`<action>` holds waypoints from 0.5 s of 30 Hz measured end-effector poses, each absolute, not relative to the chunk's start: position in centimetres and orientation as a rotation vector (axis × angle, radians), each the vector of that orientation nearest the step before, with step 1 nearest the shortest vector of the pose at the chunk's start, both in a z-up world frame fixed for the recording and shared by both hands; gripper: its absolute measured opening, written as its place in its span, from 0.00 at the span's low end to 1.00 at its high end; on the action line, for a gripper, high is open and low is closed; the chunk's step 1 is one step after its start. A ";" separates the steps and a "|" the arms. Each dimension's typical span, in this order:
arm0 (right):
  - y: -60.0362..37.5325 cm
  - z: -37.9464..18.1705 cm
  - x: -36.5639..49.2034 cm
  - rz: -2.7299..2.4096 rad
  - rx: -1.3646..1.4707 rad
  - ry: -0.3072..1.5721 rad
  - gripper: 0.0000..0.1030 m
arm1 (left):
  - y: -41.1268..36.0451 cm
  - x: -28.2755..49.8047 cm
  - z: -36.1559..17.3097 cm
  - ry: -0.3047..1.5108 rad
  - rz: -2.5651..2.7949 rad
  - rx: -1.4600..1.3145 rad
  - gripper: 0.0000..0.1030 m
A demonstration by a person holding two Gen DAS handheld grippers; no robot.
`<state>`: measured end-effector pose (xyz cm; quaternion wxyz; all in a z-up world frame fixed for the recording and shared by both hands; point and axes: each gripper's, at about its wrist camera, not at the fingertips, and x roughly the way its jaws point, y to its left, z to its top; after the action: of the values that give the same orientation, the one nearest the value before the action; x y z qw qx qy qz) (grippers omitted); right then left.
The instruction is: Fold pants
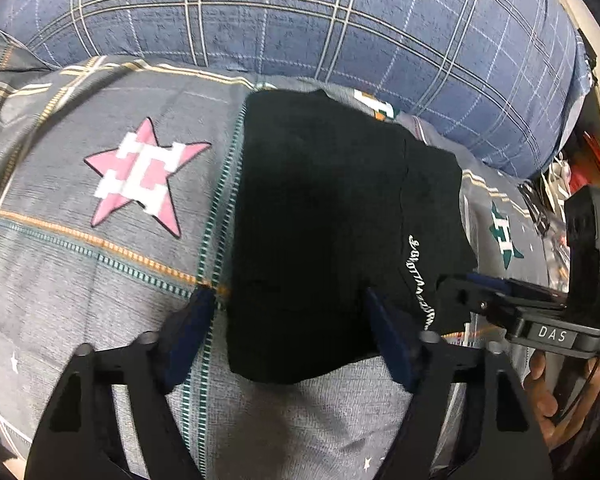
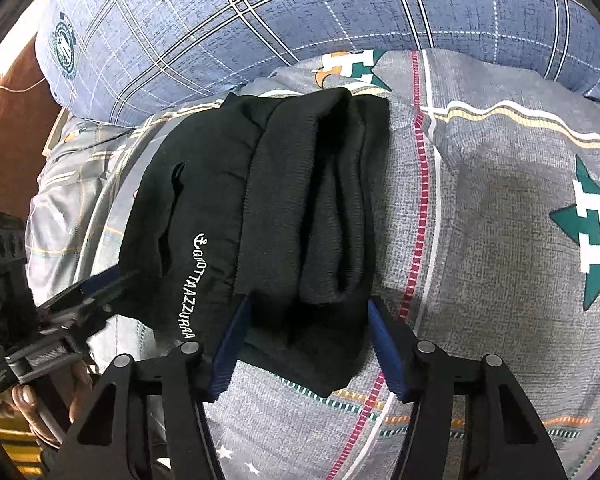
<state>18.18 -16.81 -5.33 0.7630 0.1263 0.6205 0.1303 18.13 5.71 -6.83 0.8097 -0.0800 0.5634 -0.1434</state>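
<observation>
Black pants [image 1: 320, 220] folded into a compact bundle on the grey bedspread [image 1: 100, 280], long axis running away toward the blue plaid pillow [image 1: 300, 12]. Left gripper [image 1: 288, 320] and right gripper [image 2: 306, 320] both part-open, straddling the bundle's near edge, gripping nothing; right nearer the thick rolled side

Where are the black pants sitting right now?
The black pants lie folded on the grey patterned bedspread, centred in both wrist views, just below the blue plaid pillow and right of the pink star.
</observation>
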 end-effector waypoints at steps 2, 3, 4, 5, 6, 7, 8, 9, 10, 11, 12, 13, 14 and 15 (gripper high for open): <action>-16.7 -5.4 18.1 0.275 0.254 1.348 0.51 | 5.5 17.9 -6.6 1.193 -0.309 -0.162 0.61; -16.6 -5.3 18.0 0.278 0.247 1.345 0.49 | 5.5 17.8 -6.5 1.188 -0.311 -0.156 0.56; -16.4 -5.1 18.0 0.282 0.241 1.336 0.42 | 5.4 17.7 -6.2 1.177 -0.312 -0.151 0.51; -16.3 -4.8 17.9 0.279 0.232 1.328 0.37 | 5.4 17.6 -6.0 1.168 -0.314 -0.148 0.49; -16.2 -4.6 17.9 0.276 0.225 1.322 0.35 | 5.3 17.5 -5.9 1.160 -0.318 -0.143 0.44; -16.0 -4.5 18.0 0.271 0.217 1.319 0.25 | 5.2 17.4 -5.7 1.150 -0.325 -0.138 0.40; -16.1 -4.2 17.8 0.265 0.201 1.314 0.16 | 5.1 17.2 -5.3 1.136 -0.334 -0.135 0.38; -16.0 -3.9 17.8 0.259 0.186 1.307 0.13 | 5.0 17.0 -5.0 1.127 -0.350 -0.141 0.37; -16.1 -3.7 17.7 0.265 0.190 1.302 0.13 | 5.0 16.8 -4.7 1.123 -0.362 -0.149 0.36; -16.2 -3.4 17.6 0.272 0.199 1.295 0.13 | 4.9 16.5 -4.3 1.119 -0.381 -0.158 0.36; -16.4 -3.1 17.5 0.277 0.206 1.287 0.13 | 4.9 16.4 -4.2 1.121 -0.386 -0.160 0.36; -16.5 -2.8 17.4 0.278 0.208 1.282 0.13 | 5.0 16.5 -4.3 1.128 -0.385 -0.162 0.38; -16.7 -2.7 17.4 0.279 0.205 1.282 0.13 | 5.1 16.7 -4.8 1.146 -0.370 -0.164 0.39; -16.8 -3.0 17.4 0.281 0.201 1.291 0.13 | 5.3 16.9 -5.1 1.161 -0.360 -0.166 0.42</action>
<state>17.42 -16.75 -2.98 0.7849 0.0933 0.5985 0.1302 16.85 5.25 -5.14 0.8177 -0.0781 0.5448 -0.1688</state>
